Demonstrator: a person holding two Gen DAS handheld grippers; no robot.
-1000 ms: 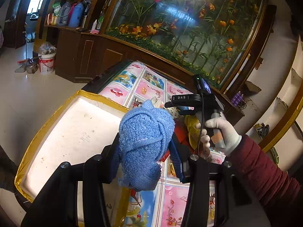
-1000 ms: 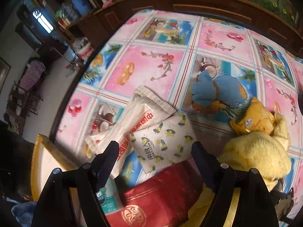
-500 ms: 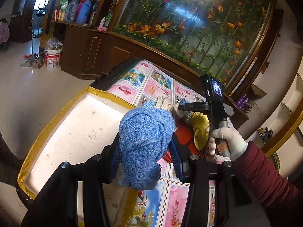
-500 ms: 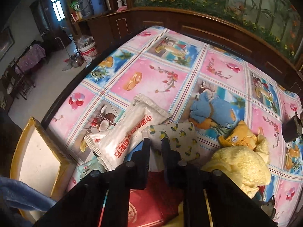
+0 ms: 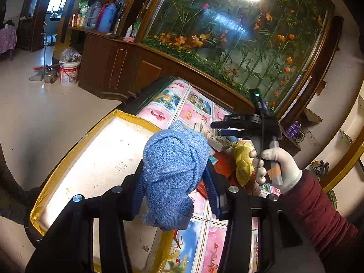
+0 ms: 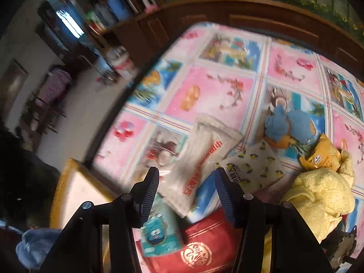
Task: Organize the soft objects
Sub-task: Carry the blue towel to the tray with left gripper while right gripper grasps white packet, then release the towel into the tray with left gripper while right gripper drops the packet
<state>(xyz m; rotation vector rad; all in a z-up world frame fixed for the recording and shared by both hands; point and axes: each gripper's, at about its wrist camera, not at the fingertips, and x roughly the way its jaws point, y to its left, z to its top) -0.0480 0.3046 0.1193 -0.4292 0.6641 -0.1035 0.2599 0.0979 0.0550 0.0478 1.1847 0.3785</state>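
Left tongs clamp a blue towel above the yellow-rimmed tray. Right tongs stand open, empty, seemingly above a white packet.

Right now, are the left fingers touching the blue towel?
Touching. The left wrist view shows the blue towel squeezed between the two fingers of the left gripper, bulging above and below them with no gap.

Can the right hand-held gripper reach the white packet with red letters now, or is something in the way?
Probably yes. The right hand-held gripper is open and empty, and the white packet lies right ahead between its fingers, on top of the other packets, with nothing over it.
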